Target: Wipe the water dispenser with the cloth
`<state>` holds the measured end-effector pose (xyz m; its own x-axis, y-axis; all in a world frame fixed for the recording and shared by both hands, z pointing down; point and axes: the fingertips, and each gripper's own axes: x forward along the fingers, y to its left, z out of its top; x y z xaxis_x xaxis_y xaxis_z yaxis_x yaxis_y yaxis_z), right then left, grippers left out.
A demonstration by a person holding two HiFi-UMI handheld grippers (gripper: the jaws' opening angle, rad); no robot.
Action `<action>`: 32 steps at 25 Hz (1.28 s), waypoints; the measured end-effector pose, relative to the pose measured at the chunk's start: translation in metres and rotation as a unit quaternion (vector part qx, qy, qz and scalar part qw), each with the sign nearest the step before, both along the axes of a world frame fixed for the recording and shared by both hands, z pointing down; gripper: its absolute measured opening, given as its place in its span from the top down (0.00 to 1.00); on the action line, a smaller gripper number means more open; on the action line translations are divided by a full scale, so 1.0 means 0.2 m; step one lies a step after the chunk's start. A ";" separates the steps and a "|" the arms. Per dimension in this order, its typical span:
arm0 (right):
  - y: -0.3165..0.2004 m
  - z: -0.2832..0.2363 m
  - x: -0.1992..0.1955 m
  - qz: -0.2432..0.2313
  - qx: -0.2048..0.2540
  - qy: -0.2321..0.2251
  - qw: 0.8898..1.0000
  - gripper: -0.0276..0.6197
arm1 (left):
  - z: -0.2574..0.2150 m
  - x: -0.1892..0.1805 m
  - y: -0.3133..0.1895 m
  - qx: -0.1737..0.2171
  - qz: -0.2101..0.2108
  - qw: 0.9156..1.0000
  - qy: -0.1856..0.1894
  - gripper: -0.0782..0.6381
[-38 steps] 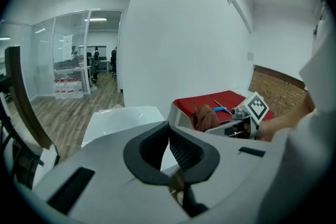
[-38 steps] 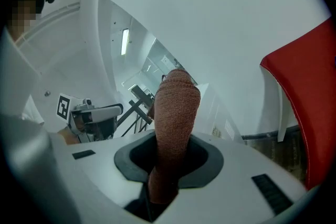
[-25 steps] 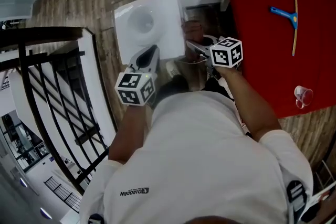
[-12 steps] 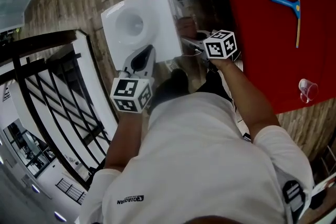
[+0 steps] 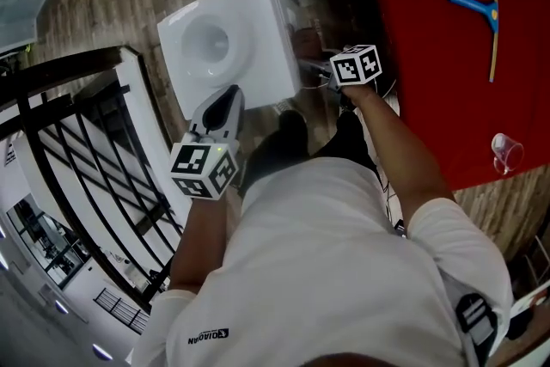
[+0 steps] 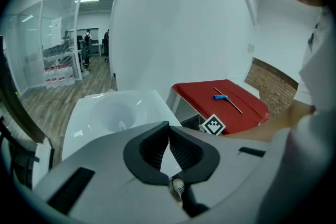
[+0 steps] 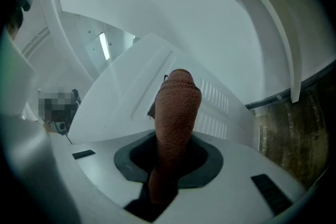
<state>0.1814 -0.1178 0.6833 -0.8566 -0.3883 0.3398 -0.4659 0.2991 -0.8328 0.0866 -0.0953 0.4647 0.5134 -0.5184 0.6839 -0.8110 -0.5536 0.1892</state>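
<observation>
One brown woven cloth [image 7: 177, 107], clamped in the right gripper [image 7: 175, 150], touches the white boxy water dispenser [image 7: 123, 99]. Left gripper [image 6: 168, 131] sits closed, empty.

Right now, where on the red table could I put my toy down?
The red table is bare between the blue squeegee and the plastic cup. It's crowded in the gap beside the water dispenser, where the right gripper holds the cloth.
</observation>
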 end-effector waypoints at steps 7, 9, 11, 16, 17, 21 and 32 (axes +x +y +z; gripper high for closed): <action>0.01 0.30 0.00 -0.020 -0.046 0.041 0.998 0.83 | 0.00 -0.05 -0.01 0.000 -0.008 1.000 -0.007 0.89; 0.02 0.38 -0.01 -0.026 -0.059 0.056 0.996 0.83 | 0.00 -0.06 -0.01 0.000 -0.010 1.000 -0.008 0.89; 0.02 0.44 -0.01 -0.028 -0.070 0.068 0.995 0.83 | 0.00 -0.07 -0.01 -0.001 -0.012 1.000 -0.007 0.89; 0.01 0.58 -0.01 -0.024 -0.095 0.093 0.991 0.83 | 0.00 -0.08 -0.01 -0.003 -0.012 1.000 -0.006 0.89; 0.01 0.62 -0.01 -0.023 -0.101 0.099 0.990 0.83 | 0.01 -0.08 -0.01 -0.003 -0.012 1.000 -0.007 0.89; 0.01 0.73 0.00 -0.020 -0.119 0.126 0.985 0.83 | 0.01 -0.09 -0.02 -0.005 -0.013 1.000 -0.010 0.89; 0.02 0.84 0.00 -0.023 -0.131 0.165 0.977 0.83 | 0.01 -0.13 -0.05 -0.007 -0.022 1.000 -0.013 0.89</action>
<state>0.1823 -0.1147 0.8516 -0.6983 -0.2140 0.6831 -0.7129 0.1229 -0.6904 0.0614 -0.1055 0.4672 0.4726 -0.5300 0.7041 -0.8390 -0.5151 0.1754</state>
